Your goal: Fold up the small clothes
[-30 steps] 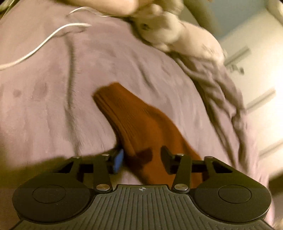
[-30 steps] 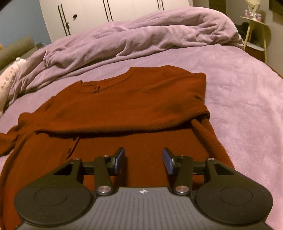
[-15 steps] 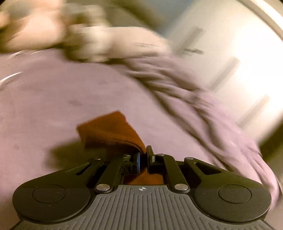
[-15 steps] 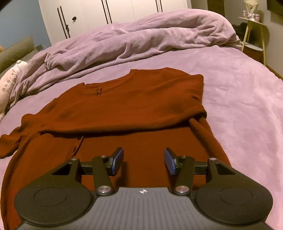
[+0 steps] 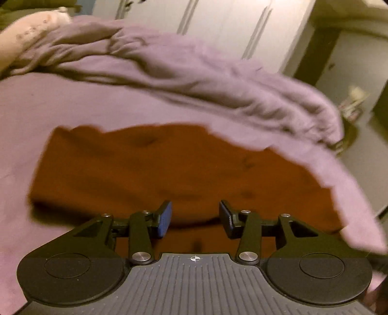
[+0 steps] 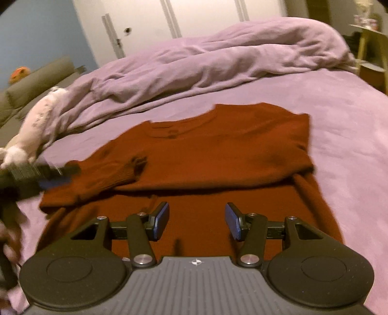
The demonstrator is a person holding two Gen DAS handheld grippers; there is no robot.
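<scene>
A rust-red knit sweater (image 6: 218,155) lies flat on the purple bed sheet (image 6: 351,145). Its left sleeve (image 6: 106,179) is laid inward across the chest, cuff on the body. My left gripper (image 5: 195,218) hovers over the sweater (image 5: 169,174); its jaws are opening and nothing is between them. The right wrist view shows that gripper (image 6: 65,170) blurred at the left edge, just beside the folded sleeve. Over the sweater's lower part, my right gripper (image 6: 197,220) stands open and holds nothing.
A crumpled purple duvet (image 6: 218,60) is heaped along the far side of the bed. A pale plush toy (image 6: 36,121) lies at the far left. White wardrobe doors (image 6: 194,14) stand behind, and a small yellow side table (image 6: 368,43) at the right.
My left gripper shut on the sleeve cuff, swung it across onto the sweater's body while rolling, and has let it go. The right gripper has barely moved.
</scene>
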